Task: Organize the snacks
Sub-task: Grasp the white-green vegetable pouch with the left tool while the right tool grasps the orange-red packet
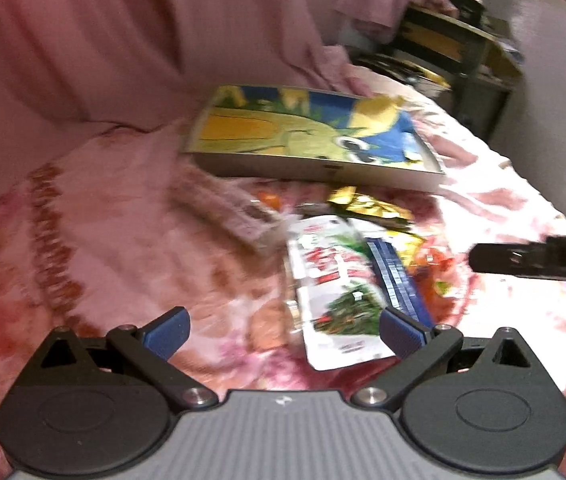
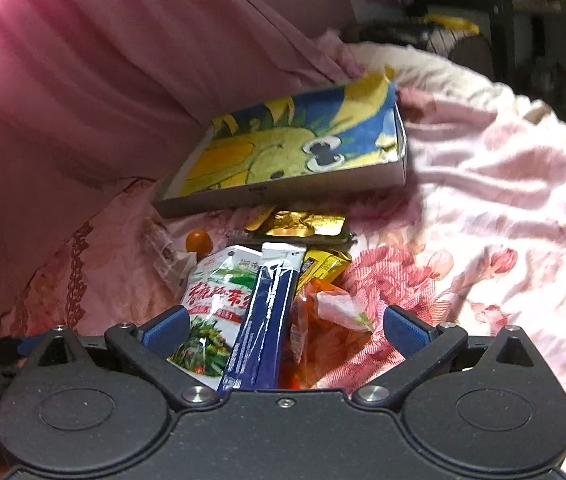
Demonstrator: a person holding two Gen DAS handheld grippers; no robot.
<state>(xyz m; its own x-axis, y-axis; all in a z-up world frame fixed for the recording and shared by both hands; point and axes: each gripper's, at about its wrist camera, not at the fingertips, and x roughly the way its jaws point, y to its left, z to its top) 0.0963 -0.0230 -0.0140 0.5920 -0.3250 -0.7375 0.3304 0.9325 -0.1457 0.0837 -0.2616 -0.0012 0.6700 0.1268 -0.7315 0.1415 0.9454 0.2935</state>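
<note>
A heap of snack packets lies on a pink flowered bedspread (image 1: 115,240). On top is a white and green packet (image 1: 335,280) (image 2: 213,300), with a dark blue stick pack (image 1: 397,276) (image 2: 265,320) beside it. Orange packets (image 2: 323,344), a yellow packet (image 2: 321,266) and a gold packet (image 1: 367,204) (image 2: 303,222) lie around them. Behind the heap sits a shallow box with a yellow and blue cartoon lining (image 1: 307,132) (image 2: 283,148). My left gripper (image 1: 283,332) is open just before the white packet. My right gripper (image 2: 283,330) hangs open over the heap, holding nothing.
Pink curtain fabric (image 1: 103,40) (image 2: 103,60) hangs behind the bed. A dark shelf unit (image 1: 451,44) stands at the far right. A clear wrapped packet (image 1: 235,212) and a small orange ball (image 2: 199,242) lie left of the heap. The right gripper's black body (image 1: 539,256) enters the left wrist view.
</note>
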